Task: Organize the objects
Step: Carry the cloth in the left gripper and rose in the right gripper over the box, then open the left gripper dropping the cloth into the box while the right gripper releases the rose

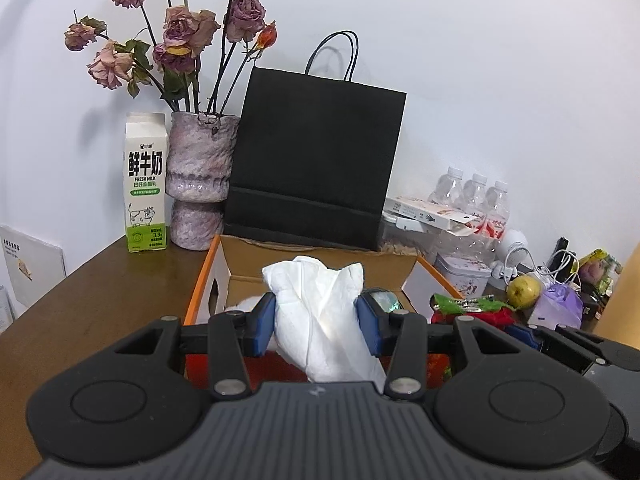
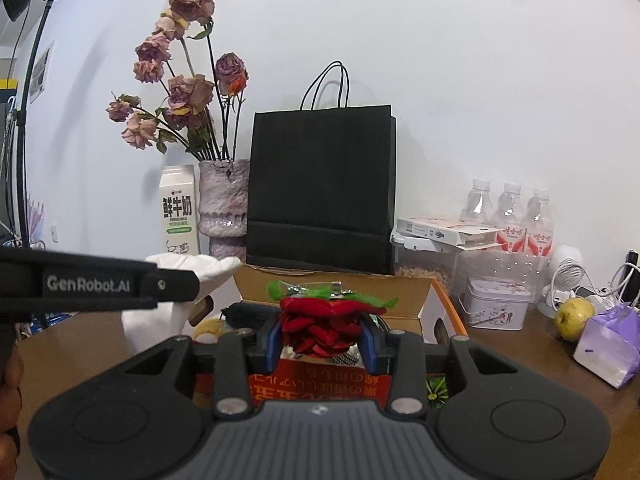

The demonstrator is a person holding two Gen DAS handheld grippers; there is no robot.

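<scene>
Only rightward, the red flower in right fingers; leftward, left fingers pinching white tissue.

The left claw is built from matte black plastic, with blue pads set on the inner faces of its fingers. Two black link bars are pinned by round silver screws. A grey ribbed plate is seen at the centre of the body, flanked by two rounded black housings, each marked with a raised circle. The right claw is made the same way: blue pads, silver screws, grey ribbed plate. In the right wrist view, white "GenRobot.AI" lettering is printed on a black bar.
</scene>
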